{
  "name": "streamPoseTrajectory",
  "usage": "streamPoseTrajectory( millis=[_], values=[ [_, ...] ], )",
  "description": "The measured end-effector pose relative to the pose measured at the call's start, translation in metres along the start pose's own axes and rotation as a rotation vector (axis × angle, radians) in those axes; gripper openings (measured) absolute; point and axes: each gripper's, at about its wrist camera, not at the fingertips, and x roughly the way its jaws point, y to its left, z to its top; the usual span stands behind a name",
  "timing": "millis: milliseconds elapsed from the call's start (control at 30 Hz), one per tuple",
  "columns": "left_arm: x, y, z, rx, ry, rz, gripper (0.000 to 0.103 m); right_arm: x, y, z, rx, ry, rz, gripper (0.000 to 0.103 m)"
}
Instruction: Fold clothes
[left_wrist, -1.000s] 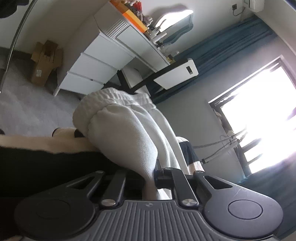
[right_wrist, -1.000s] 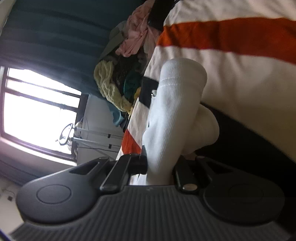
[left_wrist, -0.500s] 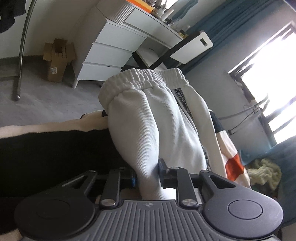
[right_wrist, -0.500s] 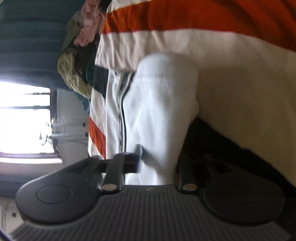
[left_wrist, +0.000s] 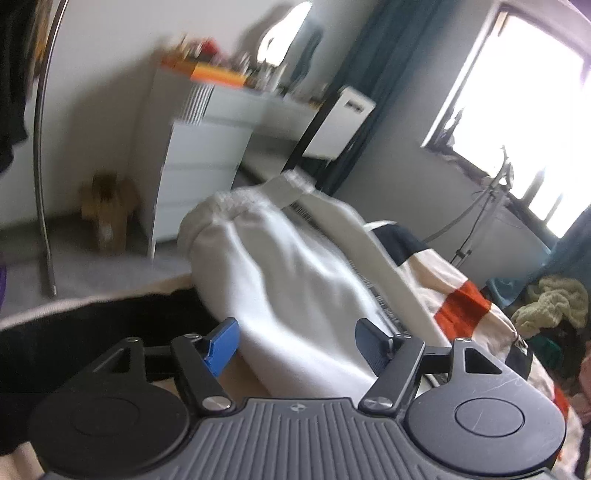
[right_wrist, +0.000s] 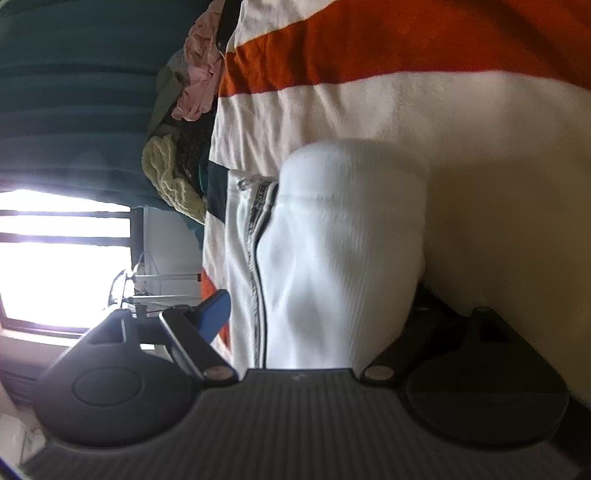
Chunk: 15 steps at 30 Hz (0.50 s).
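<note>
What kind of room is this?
Probably a bedroom: a striped blanket spread like bedding, a white chest of drawers by the wall, and a heap of clothes near the window.

Blurred white dresser (left_wrist: 207, 162), perhaps cardboard box (left_wrist: 109, 206)

One pair of white sweatpants (left_wrist: 291, 291) is lying between the jaws. One striped blanket (right_wrist: 369, 99) is spreading beyond the jaws. One heap of clothes (right_wrist: 181, 122) is sitting farther beyond, with one white dresser (left_wrist: 199, 162) standing well beyond.
</note>
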Motion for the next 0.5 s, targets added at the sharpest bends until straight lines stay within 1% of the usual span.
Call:
streamPoseTrajectory(
  millis=[33, 67, 167, 233, 267, 367, 433, 500],
  values=[
    [-0.004, -0.008, -0.003, 0.035, -0.020, -0.010, 0.072, 0.002, 0.000, 0.002, -0.008, 0.001, 0.011, 0.086],
    [-0.008, -0.016, -0.006, 0.067, -0.035, -0.029, 0.072, 0.001, 0.001, 0.004, -0.013, -0.007, 0.040, 0.086],
    [-0.016, -0.042, -0.014, 0.159, -0.073, -0.102, 0.073, -0.006, 0.008, 0.008, -0.024, -0.060, 0.195, 0.086],
    [-0.016, -0.057, -0.023, 0.199, -0.066, -0.172, 0.075, -0.016, 0.013, 0.011, -0.042, -0.108, 0.322, 0.086],
    [-0.015, -0.065, -0.029, 0.221, -0.053, -0.211, 0.076, -0.020, 0.015, 0.012, -0.048, -0.119, 0.365, 0.086],
    [-0.006, -0.090, -0.048, 0.286, 0.019, -0.303, 0.076, -0.016, 0.016, 0.013, -0.056, -0.104, 0.327, 0.086],
    [0.005, -0.105, -0.063, 0.318, 0.087, -0.352, 0.076, -0.014, 0.016, 0.013, -0.060, -0.092, 0.288, 0.086],
    [0.017, -0.120, -0.079, 0.360, 0.155, -0.374, 0.076, -0.007, 0.008, 0.014, -0.050, -0.061, 0.162, 0.085]
  ],
)
